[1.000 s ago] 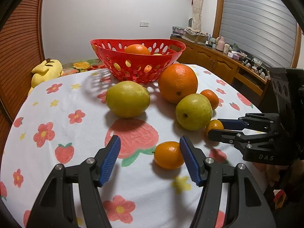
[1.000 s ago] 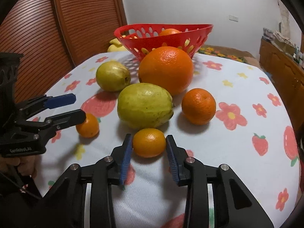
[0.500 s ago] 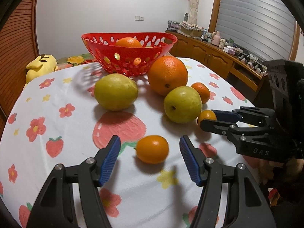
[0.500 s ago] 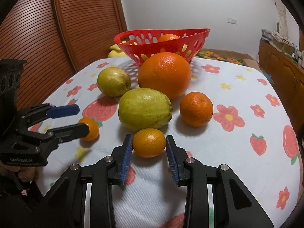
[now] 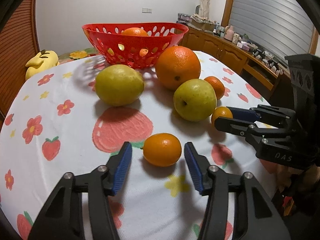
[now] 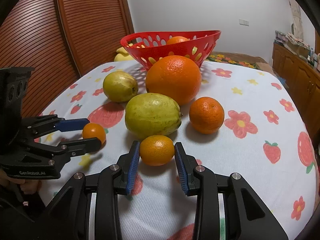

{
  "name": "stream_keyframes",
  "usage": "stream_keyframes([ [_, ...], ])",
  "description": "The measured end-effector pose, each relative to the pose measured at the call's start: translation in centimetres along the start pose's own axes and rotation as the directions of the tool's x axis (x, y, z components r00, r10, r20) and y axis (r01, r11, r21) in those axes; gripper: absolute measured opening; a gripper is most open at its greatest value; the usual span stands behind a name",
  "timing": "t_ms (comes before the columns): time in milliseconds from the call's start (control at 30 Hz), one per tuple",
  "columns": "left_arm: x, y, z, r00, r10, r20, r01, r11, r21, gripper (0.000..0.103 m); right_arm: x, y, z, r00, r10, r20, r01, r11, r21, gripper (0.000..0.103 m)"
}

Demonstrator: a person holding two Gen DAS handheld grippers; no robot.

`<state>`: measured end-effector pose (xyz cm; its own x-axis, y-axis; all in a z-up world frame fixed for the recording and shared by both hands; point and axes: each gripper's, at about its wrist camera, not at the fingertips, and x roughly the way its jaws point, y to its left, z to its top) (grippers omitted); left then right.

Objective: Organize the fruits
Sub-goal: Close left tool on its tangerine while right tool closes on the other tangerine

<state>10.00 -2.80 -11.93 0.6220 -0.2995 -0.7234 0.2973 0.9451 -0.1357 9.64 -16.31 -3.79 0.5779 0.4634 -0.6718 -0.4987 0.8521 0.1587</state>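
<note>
Floral-printed cloth is covering the bench (image 5: 66, 148) on which I am working, with wooden shutters and a white wall behind. My left gripper (image 5: 158, 161) is now bracketing a small orange fruit (image 5: 162, 149), its jaws wide and not yet touching the skin; a second ago that fruit was lying off-centre near the right finger, so I am finishing my alignment. My right gripper (image 6: 156, 155) is framing a second small fruit (image 6: 157, 150), jaws narrow and almost on the peel, much as before. Just beyond are resting two green fruits (image 5: 195, 100), a mandarin (image 6: 206, 115) and a large orange (image 5: 178, 67). Farther back, the red basket (image 5: 112, 40) is holding one orange already. I judge both grasps imminent, and carrying to the basket follows.
</note>
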Motion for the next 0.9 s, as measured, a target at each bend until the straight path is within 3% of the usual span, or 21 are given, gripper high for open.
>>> stream_keyframes([
  [133,0.1,-0.1,-0.1,1.0,-0.018,-0.005,0.018,1.0,-0.004,0.039,0.0,0.0,0.0,1.0,0.004,-0.002,-0.004,1.0,-0.002,0.035],
  [567,-0.7,0.2,0.4,0.999,-0.006,0.034,0.007,1.0,-0.015,0.039,-0.5,0.0,-0.2,1.0,0.001,0.026,-0.002,1.0,0.005,0.035],
  [900,-2.7,0.6,3.2,0.994,0.016,0.107,-0.016,1.0,0.0,0.039,-2.1,-1.2,1.3,0.998,-0.006,0.056,0.004,1.0,0.023,0.035],
])
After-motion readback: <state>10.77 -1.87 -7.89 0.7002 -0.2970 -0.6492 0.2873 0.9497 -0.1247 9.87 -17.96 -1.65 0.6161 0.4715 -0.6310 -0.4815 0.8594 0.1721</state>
